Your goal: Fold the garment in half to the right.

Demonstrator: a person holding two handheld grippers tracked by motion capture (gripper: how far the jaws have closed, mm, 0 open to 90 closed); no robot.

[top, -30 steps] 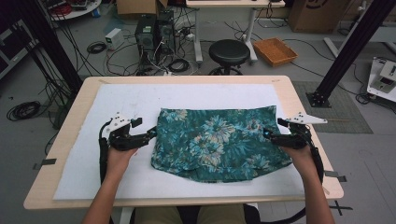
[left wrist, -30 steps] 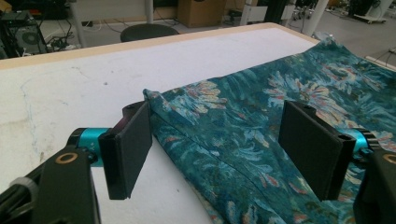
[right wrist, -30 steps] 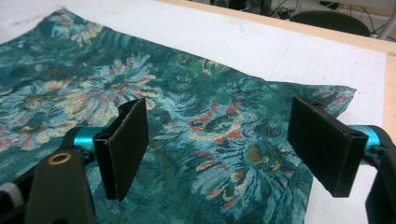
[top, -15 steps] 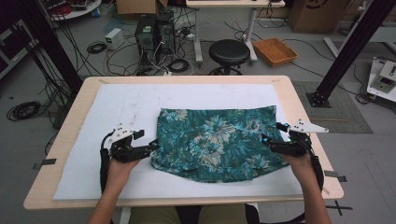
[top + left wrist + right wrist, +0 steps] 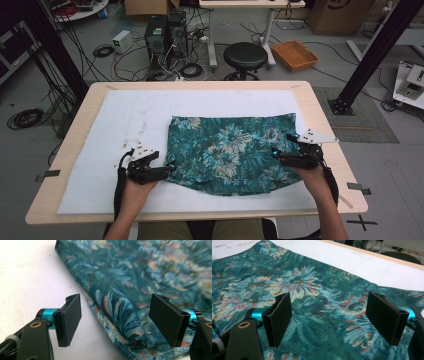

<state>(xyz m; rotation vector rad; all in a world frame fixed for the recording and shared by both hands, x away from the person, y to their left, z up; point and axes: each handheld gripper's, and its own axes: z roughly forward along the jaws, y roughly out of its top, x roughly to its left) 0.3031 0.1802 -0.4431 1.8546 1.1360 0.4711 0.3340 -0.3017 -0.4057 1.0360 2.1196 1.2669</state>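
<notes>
On the table [image 5: 320, 107]: everything below is being placed against its white pad [image 5: 120, 120].
Floral cloth [image 5: 230, 152]: lying folded at the pad's middle, toward its near edge, flat for handling.
Left gripper [image 5: 169, 170]: hovering at the cloth's left edge, jaws gaping wide, gripping nothing, likely lining up a pinch.
Right gripper [image 5: 278, 155]: poising over the cloth's right side, equally wide, empty.

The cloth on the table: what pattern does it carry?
The cloth carries a teal floral print, clearest in the right gripper view.

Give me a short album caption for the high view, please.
Two hand-held grippers, left and right, open at opposite edges of a teal flowered cloth on a white-covered table.
</notes>
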